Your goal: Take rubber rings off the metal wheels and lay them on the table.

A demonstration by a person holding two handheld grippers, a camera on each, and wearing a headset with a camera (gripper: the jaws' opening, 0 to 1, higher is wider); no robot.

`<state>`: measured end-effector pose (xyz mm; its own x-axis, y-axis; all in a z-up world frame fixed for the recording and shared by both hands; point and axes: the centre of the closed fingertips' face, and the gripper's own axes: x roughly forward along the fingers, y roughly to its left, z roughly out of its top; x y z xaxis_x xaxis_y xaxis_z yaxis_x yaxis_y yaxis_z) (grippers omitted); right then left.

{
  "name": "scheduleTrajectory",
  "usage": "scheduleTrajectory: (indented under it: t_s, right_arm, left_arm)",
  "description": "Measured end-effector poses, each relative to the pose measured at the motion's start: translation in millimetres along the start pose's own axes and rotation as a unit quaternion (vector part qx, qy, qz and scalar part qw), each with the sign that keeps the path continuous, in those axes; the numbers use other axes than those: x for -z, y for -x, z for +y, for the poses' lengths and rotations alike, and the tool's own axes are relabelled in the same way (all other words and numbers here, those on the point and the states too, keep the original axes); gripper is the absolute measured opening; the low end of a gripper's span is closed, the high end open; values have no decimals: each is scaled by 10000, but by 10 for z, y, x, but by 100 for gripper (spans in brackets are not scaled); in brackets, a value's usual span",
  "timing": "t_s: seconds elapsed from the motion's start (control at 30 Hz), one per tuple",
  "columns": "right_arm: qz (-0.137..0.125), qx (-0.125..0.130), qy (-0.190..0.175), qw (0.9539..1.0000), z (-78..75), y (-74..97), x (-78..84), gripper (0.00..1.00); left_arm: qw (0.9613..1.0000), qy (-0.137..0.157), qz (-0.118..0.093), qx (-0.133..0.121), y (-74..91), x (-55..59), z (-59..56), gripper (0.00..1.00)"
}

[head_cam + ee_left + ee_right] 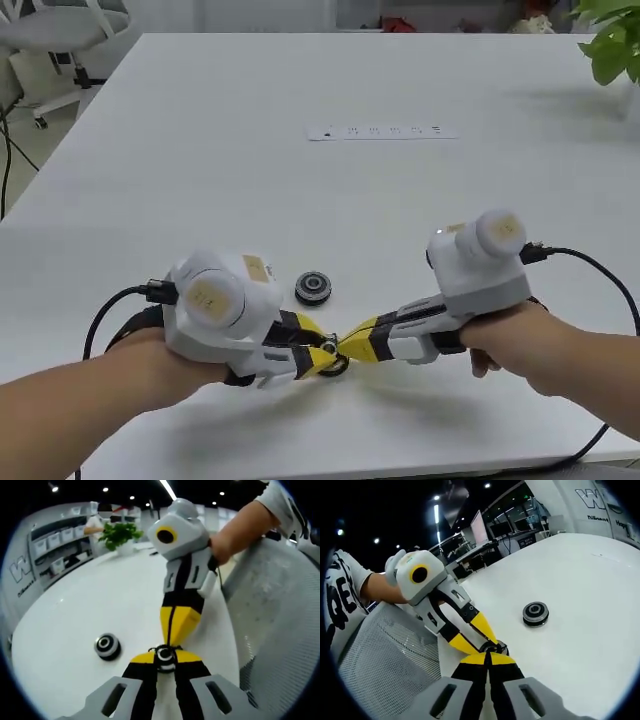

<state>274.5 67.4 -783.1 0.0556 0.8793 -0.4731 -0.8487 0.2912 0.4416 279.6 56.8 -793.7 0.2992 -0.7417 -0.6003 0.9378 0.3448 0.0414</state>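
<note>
Left gripper (166, 658) clasps wheel (164, 654); right gripper (490, 656), jaws together, touches it.

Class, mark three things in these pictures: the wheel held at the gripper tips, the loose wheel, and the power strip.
held wheel (165, 654), left gripper view, its pale hub.
loose wheel (314, 287), head view, its centre hub.
power strip (382, 132), head view, middle of its top face.

White table (300, 200), office chair (60, 35), potted plant (612, 45)
</note>
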Motion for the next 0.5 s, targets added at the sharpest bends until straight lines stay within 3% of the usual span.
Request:
scheduleTrajectory:
  t_s: [0.07,0.1,0.17,0.5]
  right_arm:
    - [-10,-34,76,10000,55,-39,-35,0]
    - [-24,50,315,9995,21,-41,-68,0]
    - [-13,49,173,9998,1,-19,-38,0]
    - [-67,166,275,9995,-64,41,-46,0]
  left_arm:
    - [10000,-7,10,-4,-1,-1,3,12]
    - [10000,-7,4,-9,3,-1,8,12]
    - [10000,2,-1,-4,10,-2,8,12]
    - [9997,-232,-54,65,20,-10,-1,13]
